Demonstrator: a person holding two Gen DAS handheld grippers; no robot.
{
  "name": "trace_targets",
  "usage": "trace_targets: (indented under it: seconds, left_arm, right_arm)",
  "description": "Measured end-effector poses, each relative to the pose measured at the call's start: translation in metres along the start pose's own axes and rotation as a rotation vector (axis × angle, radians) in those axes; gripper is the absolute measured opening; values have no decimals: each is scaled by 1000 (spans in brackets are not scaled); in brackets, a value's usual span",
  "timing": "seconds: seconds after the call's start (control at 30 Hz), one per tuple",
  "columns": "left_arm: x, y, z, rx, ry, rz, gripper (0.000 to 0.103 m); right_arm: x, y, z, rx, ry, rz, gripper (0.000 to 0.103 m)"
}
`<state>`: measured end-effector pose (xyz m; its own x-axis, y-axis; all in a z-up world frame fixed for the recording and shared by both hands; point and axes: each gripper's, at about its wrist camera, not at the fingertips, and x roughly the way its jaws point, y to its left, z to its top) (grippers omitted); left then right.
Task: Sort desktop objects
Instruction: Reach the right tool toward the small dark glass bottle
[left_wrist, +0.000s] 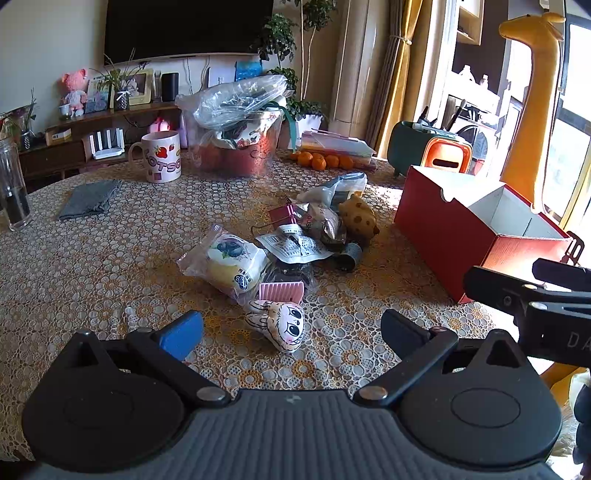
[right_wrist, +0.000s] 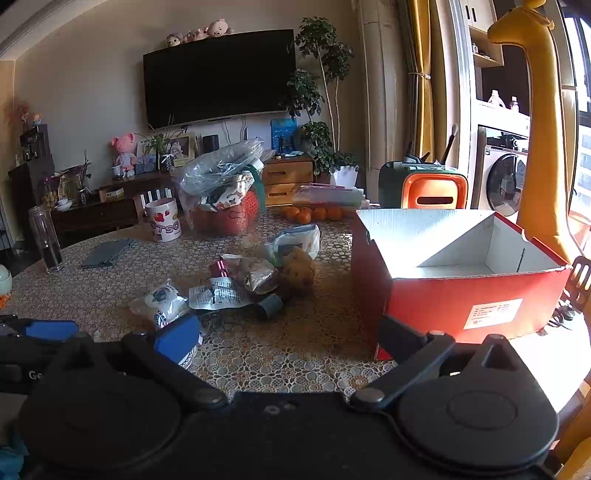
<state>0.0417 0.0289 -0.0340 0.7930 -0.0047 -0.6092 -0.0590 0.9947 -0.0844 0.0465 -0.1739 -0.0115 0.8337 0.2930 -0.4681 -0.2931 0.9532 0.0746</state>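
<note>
Both black two-finger grippers, left (left_wrist: 291, 328) and right (right_wrist: 288, 334), hang with jaws wide apart and empty above the near table edge, before an open, empty red cardboard box with white inside (left_wrist: 461, 229) at right, a "OTSO"-lettered mug (left_wrist: 162, 157) far left, and a flat white bunny plush (left_wrist: 282, 321) lying ears leftward just beyond the left gripper.
</note>
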Motion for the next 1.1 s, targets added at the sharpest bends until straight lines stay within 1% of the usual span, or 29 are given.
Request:
trace_targets:
  seconds: [0.2,0.27,0.37,0.53,0.67,0.8,0.87,0.93,1.1]
  left_arm:
    - [26,-2,-6,81,15,11,103]
    - [34,-2,-8,98,18,1,103]
    - [46,-1,-10,104,30,-10,103]
    - [62,0,-12,110,48,-22,103]
    - [73,2,-13,109,66,-31,103]
    - [83,3,-16,117,80,-14,102]
    - [87,5,-16,116,82,-2,102]
    - [90,6,-16,112,81,5,102]
    - [94,7,-15,111,80,5,102]
  right_arm:
    - [35,-6,7,-5,47,25,103]
    - [46,-5,8,-18,62,28,103]
    - [65,2,10,-67,68,24,103]
    - [98,9,13,-111,72,60,102]
    - [128,15,9,-167,98,76,99]
    - [159,14,6,-202,132,64,97]
    - [169,12,5,-207,136,57,96]
    - [181,10,4,-220,142,43,92]
    - [199,6,0,-219,160,33,90]
